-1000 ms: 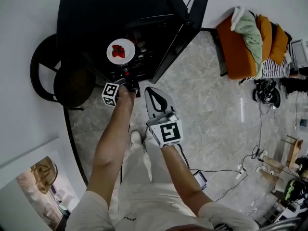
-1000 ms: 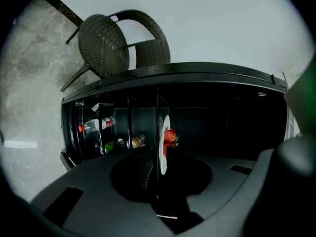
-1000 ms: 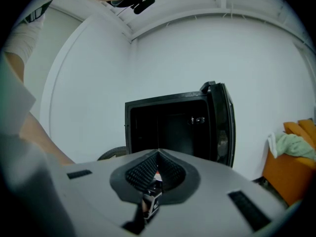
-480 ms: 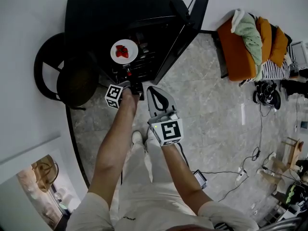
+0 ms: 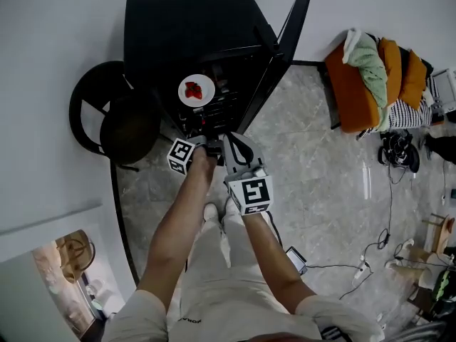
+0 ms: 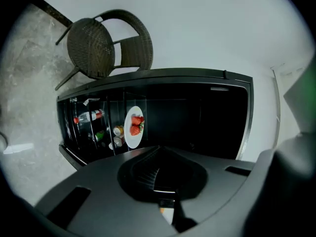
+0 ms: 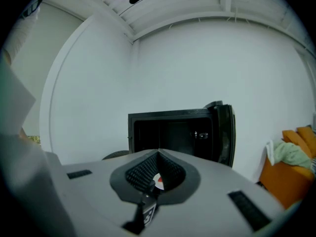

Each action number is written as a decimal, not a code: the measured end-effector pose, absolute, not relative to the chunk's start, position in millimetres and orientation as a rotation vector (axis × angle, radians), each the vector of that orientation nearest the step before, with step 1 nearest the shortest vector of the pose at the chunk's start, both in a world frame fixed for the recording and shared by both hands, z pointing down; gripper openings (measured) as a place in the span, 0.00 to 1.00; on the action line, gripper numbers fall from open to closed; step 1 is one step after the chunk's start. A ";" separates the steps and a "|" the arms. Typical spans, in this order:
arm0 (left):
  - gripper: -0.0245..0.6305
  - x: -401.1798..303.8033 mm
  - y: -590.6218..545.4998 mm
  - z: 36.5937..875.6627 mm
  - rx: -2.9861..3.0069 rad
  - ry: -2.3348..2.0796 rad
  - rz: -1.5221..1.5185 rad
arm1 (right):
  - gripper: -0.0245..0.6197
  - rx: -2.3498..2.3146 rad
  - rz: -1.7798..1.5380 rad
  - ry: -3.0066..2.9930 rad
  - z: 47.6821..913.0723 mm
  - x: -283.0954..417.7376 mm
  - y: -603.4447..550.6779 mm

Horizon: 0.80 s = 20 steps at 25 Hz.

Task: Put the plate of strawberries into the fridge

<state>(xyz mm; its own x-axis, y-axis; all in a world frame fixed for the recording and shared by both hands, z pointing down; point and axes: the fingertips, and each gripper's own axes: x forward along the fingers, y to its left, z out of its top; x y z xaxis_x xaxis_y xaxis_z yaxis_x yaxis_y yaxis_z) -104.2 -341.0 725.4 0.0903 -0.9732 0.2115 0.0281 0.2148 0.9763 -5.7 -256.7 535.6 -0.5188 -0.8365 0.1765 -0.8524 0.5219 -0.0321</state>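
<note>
A white plate of strawberries [image 5: 197,90] rests on a shelf inside the open black fridge [image 5: 187,30]. In the left gripper view the plate of strawberries [image 6: 133,127] sits beyond the jaws, apart from them. My left gripper [image 5: 201,142] hangs just in front of the fridge opening, shut with nothing in it; its tips [image 6: 160,149] meet. My right gripper [image 5: 232,137] is beside it, also shut and empty, and in its own view the right gripper [image 7: 158,153] points at the fridge interior [image 7: 173,135].
The fridge door [image 5: 274,55] stands open to the right. A dark wicker chair [image 5: 117,123] is left of the fridge. Bottles [image 6: 91,116] and cans [image 6: 117,131] sit on fridge shelves. An orange seat with clothes [image 5: 363,70] and floor cables [image 5: 377,226] lie to the right.
The head camera has shifted, so the fridge and plate show further right and lower. The two grippers have drawn a little closer together. The plate stays on its shelf.
</note>
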 end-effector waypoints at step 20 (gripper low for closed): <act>0.04 -94.1 -275.6 611.7 1.251 -1.227 -0.906 | 0.06 1.444 0.156 -2.629 467.9 -7.6 -234.0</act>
<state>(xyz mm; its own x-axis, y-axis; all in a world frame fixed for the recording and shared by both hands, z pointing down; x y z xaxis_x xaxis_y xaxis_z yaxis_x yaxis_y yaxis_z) -94.1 -275.6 611.7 0.1683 -0.9714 0.1672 -0.1260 0.1471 0.9811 -7.6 -234.0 467.9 -0.5306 -0.8304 0.1702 -0.8446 0.5348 -0.0241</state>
